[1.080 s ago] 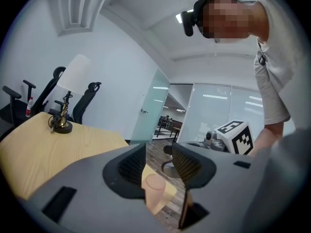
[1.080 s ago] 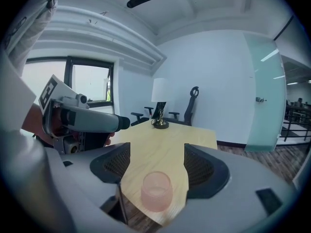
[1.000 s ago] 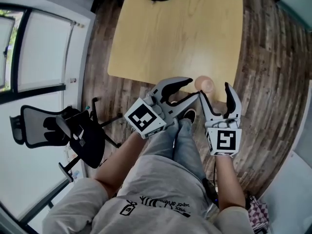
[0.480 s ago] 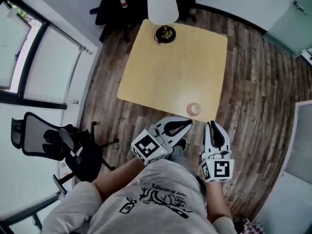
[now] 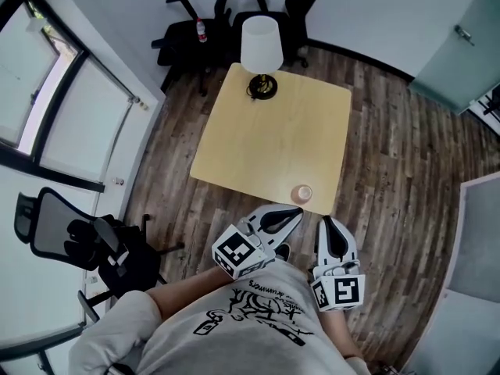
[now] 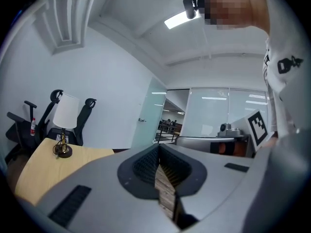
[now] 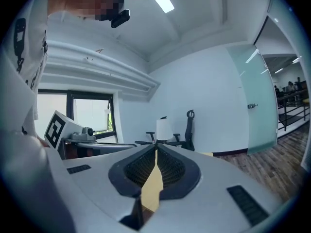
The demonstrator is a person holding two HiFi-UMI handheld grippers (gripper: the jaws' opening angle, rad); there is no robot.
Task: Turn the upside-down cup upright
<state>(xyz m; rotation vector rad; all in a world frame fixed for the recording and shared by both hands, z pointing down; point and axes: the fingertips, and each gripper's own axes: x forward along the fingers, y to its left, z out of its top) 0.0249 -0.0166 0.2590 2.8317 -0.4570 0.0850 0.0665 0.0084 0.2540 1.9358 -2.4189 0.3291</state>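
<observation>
A small pinkish cup [image 5: 301,193] stands on the light wooden table [image 5: 266,139], near its near right corner; from above I cannot tell which way up it is. Both grippers hang short of the table's near edge, apart from the cup. My left gripper [image 5: 297,211] [image 6: 158,147] is shut with nothing between its pads; its jaws have just been closing. My right gripper [image 5: 323,220] [image 7: 156,149] is shut and empty too, its jaws also just closed. The cup shows in neither gripper view.
A white-shaded lamp [image 5: 260,45] [image 6: 64,118] [image 7: 164,128] stands at the table's far edge. Black office chairs [image 5: 234,6] stand behind the table and another chair [image 5: 74,229] by the window at left. Wooden floor [image 5: 391,155] surrounds the table.
Both grippers have drawn back from the table edge and risen, and their jaws went from open to shut. The head view now takes in the whole table. The cup stayed put.
</observation>
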